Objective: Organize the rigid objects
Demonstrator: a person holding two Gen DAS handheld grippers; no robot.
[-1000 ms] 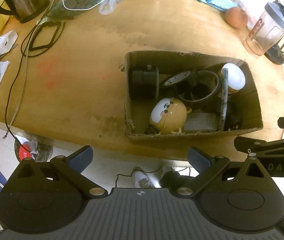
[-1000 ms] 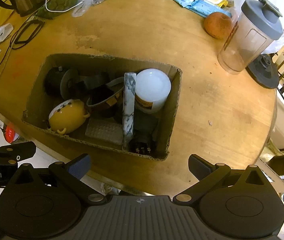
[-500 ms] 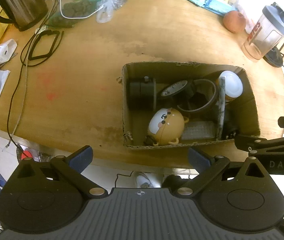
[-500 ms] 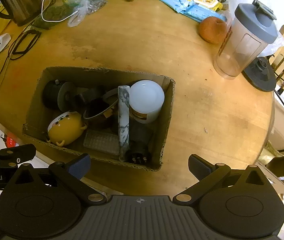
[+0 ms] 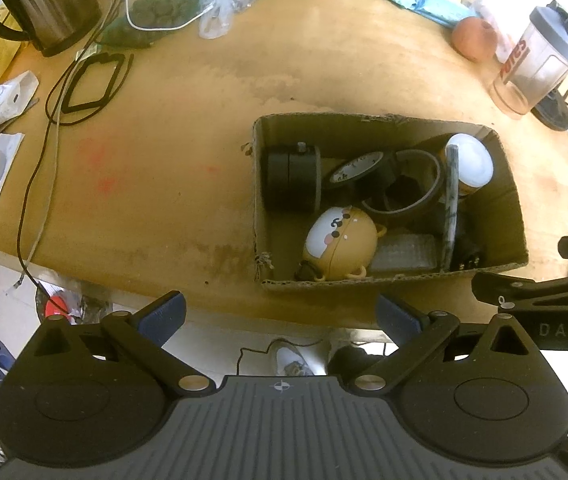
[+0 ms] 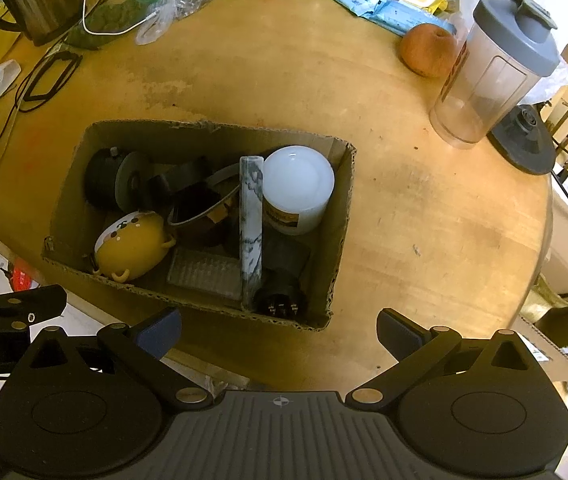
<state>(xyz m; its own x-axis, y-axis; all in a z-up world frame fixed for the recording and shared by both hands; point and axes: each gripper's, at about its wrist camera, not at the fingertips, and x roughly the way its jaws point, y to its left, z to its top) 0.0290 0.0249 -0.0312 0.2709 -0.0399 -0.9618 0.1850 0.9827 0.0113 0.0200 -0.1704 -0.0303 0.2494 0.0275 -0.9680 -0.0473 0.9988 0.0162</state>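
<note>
Rigid objects: I see them all packed in the cardboard box [image 6: 340,216] on the round wooden table [image 6: 424,208]. They are a yellow character toy [image 6: 131,246], a white-lidded jar [image 6: 298,194], a marble slab [image 6: 251,216] on edge, tape rolls [image 5: 402,184] and a black cylinder [image 5: 292,178].
Left gripper [image 5: 279,312]: I hold it off the near table edge, jaws spread wide, nothing between them.
Right gripper [image 6: 277,326]: likewise parted and empty, just short of the box's near wall.
Stage: my guess is either packing is complete or unpacking is ahead; this view fits both.
Doing it well: I'd keep both grippers clear of the box rim and approach any item from above.
</note>
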